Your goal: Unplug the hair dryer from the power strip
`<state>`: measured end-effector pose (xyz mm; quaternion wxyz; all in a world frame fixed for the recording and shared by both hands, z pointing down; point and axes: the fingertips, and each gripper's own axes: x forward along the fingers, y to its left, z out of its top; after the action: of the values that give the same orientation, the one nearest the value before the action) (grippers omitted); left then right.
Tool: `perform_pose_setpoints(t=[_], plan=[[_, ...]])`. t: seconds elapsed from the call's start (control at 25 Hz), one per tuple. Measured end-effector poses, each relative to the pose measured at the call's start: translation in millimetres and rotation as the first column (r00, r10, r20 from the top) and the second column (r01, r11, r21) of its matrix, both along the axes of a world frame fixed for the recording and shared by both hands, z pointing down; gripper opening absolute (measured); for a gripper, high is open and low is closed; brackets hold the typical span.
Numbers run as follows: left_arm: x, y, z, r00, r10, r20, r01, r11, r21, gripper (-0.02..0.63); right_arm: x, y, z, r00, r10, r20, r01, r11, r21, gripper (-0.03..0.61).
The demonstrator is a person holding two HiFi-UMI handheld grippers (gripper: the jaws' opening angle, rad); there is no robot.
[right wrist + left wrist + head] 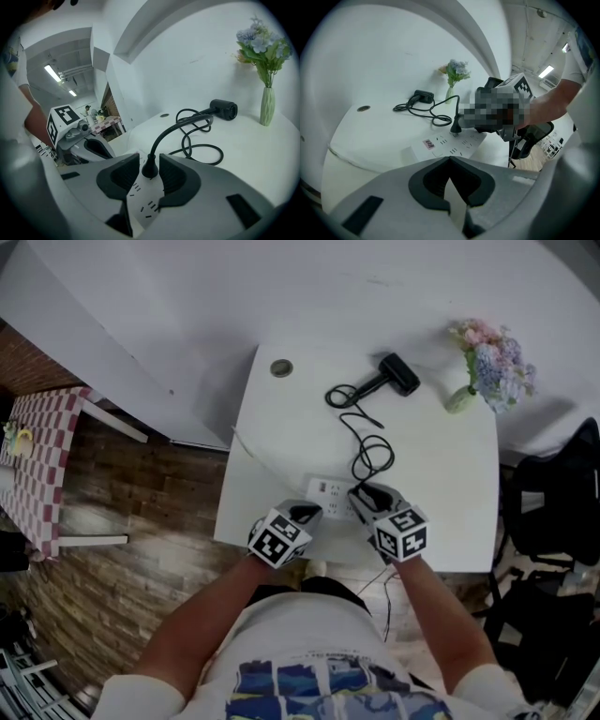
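A black hair dryer (pixel 398 374) lies at the far side of the white table (pixel 450 474). Its looped cable (pixel 370 451) runs to a black plug (pixel 150 168) standing in the white power strip (pixel 330 491). My right gripper (pixel 150 161) straddles that plug, one pad on each side with a thin gap to each, so it is open. My left gripper (pixel 307 514) hovers low over the strip's left end (pixel 440 143). In its own view the left gripper (pixel 450 160) has its tips touching, shut on nothing.
A green vase of flowers (pixel 487 367) stands at the table's far right corner. A round grommet (pixel 281 368) is set in the far left of the top. The strip lies close to the table's near edge. A black chair (pixel 553 512) stands to the right, a checkered table (pixel 42 465) to the left.
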<state>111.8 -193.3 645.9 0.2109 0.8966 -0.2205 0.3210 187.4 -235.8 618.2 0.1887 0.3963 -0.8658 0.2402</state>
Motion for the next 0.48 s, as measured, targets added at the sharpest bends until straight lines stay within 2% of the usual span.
perform_pose_setpoints(t=[0.28,0.48], plan=[[0.7,1.3,0.4,0.999,0.038,0.017,-0.038,0.999,0.007,0.003,-5.6,-4.2,3.8,0.999,-0.012,-0.042,0.012,1.000,-0.009,0.087],[-0.2,0.9,0.5,0.999,0.044,0.001,-0.044,0.999,-0.003,0.003,-7.5,-5.4,5.4,0.998,-0.021,-0.062,0.020,1.000,-0.006,0.074]])
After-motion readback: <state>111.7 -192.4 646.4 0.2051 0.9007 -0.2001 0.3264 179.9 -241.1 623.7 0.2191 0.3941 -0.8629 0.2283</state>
